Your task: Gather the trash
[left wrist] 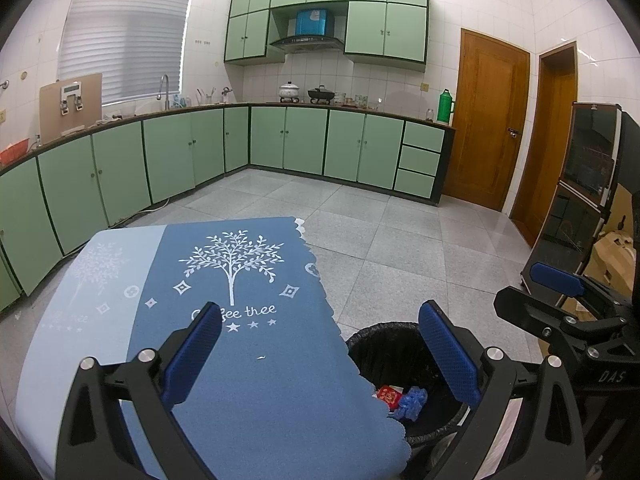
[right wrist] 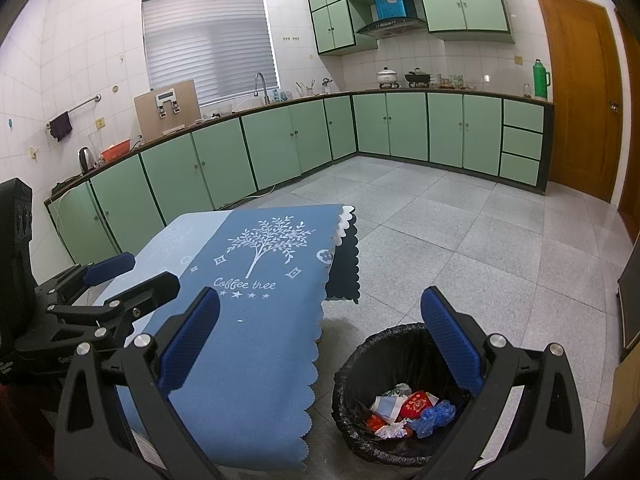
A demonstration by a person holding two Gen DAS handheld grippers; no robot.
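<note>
1. Well, both grippers hover above the table's near end, side by side, aimed down the kitchen.
2. Left gripper (left wrist: pixel 320 354) has its blue pads spread wide with nothing between them; it hangs over the cloth (left wrist: pixel 240 340) edge, so it looks free for another pick.
3. Right gripper (right wrist: pixel 320 344) is just as wide and just as empty, sitting more over the bin (right wrist: pixel 348 372) than the table, a sensible spot for dropping.
4. That bin stands on the floor just beside the table's right edge, black liner folded over the rim, so trash can go straight off the table into it.
5. Inside lies the trash: a red packet (right wrist: pixel 416 404), a crumpled blue bag (right wrist: pixel 434 418), a folded paper (right wrist: pixel 384 406) and small white and red scraps at the bottom.
6. On the cloth itself I can spot only one tiny white speck (left wrist: pixel 261 357); otherwise no litter shows.
7. My read: collecting is close to finished, perhaps done bar that speck, which would be awkward for such broad pads.
</note>
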